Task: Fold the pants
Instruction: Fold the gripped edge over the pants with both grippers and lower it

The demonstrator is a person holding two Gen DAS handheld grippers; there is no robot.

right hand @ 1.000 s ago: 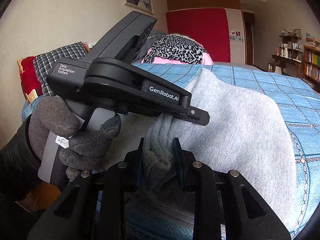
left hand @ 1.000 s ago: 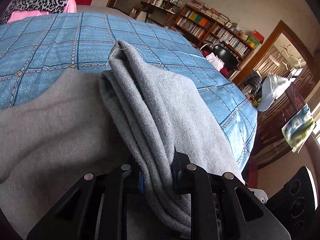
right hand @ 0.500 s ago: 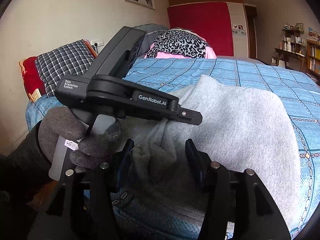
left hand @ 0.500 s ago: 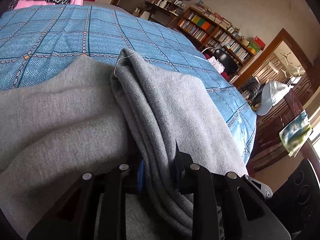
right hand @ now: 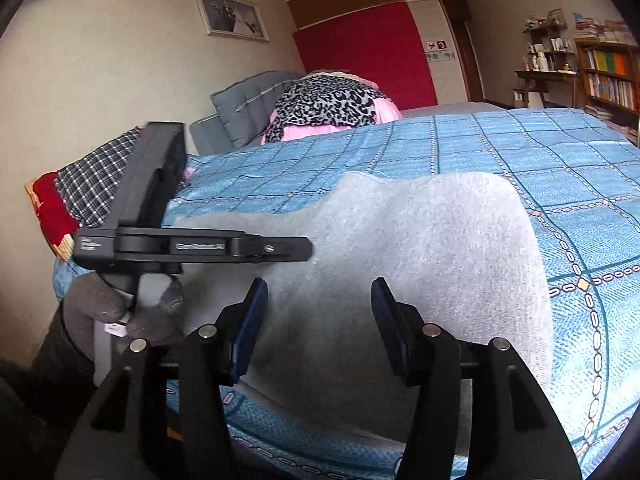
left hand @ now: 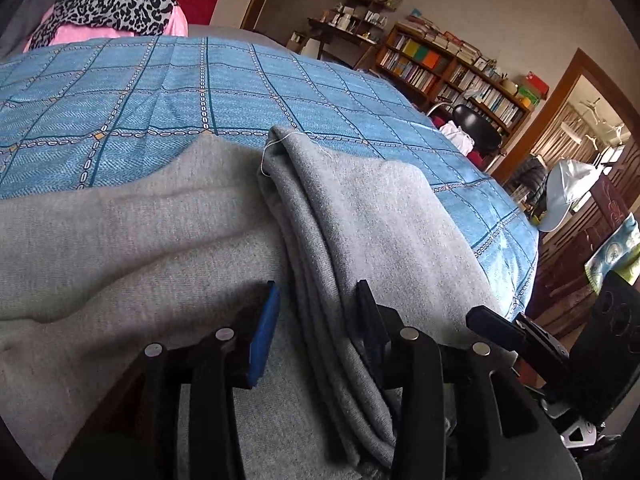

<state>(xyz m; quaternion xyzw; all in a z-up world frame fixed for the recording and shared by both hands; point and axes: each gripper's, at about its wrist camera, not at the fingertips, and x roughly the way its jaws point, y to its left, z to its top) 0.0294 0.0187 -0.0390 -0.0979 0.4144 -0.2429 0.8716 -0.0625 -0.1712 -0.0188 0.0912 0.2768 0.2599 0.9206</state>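
Grey fleece pants (left hand: 360, 216) folded flat on blue checked bedspread (left hand: 160, 92).
Left gripper (left hand: 316, 312) opening, fold ridge loose between pads; right gripper (right hand: 316, 312) released, straddling the fuzzy pants.

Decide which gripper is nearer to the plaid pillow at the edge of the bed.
Left. The left gripper hovers over the grey pants just in front of the plaid pillow, its jaws opening; the right gripper sits farther back, open above the pants.
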